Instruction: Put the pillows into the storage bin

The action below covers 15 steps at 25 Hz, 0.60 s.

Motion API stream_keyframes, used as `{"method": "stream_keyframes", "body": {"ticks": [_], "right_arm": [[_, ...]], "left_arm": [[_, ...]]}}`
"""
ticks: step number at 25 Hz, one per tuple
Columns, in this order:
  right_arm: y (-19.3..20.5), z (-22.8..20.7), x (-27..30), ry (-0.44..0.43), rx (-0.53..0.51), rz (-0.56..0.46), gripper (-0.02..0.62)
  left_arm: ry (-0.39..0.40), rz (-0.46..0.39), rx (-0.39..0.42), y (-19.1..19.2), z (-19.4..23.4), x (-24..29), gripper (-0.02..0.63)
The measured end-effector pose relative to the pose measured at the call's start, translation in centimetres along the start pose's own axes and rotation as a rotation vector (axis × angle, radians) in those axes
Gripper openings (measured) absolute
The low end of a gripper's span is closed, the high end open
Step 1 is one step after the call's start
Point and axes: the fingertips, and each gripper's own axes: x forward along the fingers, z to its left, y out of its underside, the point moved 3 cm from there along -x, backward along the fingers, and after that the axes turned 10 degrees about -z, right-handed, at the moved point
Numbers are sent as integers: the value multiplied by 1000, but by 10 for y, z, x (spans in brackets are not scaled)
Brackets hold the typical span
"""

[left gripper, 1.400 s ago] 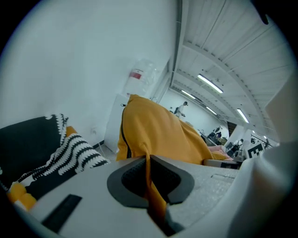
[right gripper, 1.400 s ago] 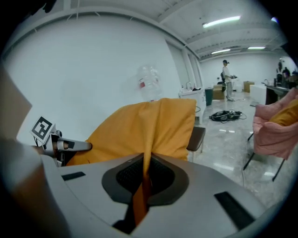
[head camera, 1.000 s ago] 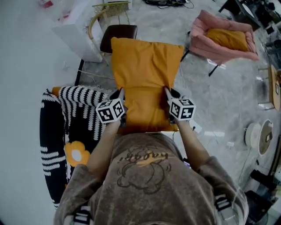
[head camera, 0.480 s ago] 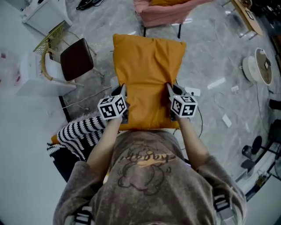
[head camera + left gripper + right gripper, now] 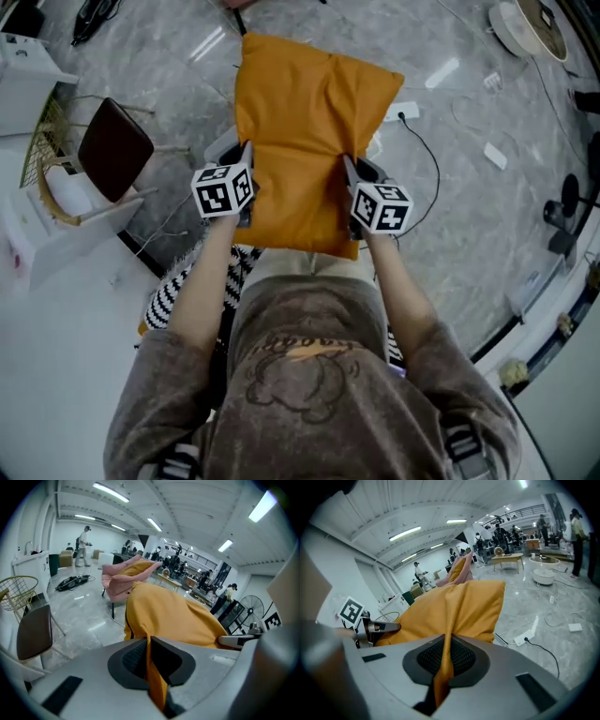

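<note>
Left gripper and right gripper are each clamped on a fold of fabric at the near sides of the orange pillow, which is held out above the grey floor. The pillow looks light, soft and floppy, so pinched cover fabric near the edges seems the surest hold.

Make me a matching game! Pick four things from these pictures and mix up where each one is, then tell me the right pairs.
Things
1. orange fabric pillow
2. dark brown chair seat
3. white power strip
4. black-and-white striped knitted cover

Places
A. lying on the grey floor right of the pillow, with a black cable plugged in
B. beneath the person's left forearm
C. pinched at its two sides by the left gripper and the right gripper
D. standing left of the pillow in the head view

Pairs: 1-C, 2-D, 3-A, 4-B
</note>
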Motion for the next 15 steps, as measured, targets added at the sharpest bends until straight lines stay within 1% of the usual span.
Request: {"method": "stream_keyframes", "body": {"ticks": [4, 8, 12, 15], "right_arm": [[45, -15, 23, 52, 58, 9, 10], [83, -34, 50, 84, 111, 24, 11], [115, -55, 71, 122, 152, 47, 12], [139, -60, 81, 127, 174, 69, 14]], "left_arm": [[17, 66, 52, 34, 21, 40, 12], [23, 109, 97, 63, 38, 78, 12], [52, 138, 153, 82, 48, 118, 13], [83, 145, 173, 91, 57, 138, 14]]}}
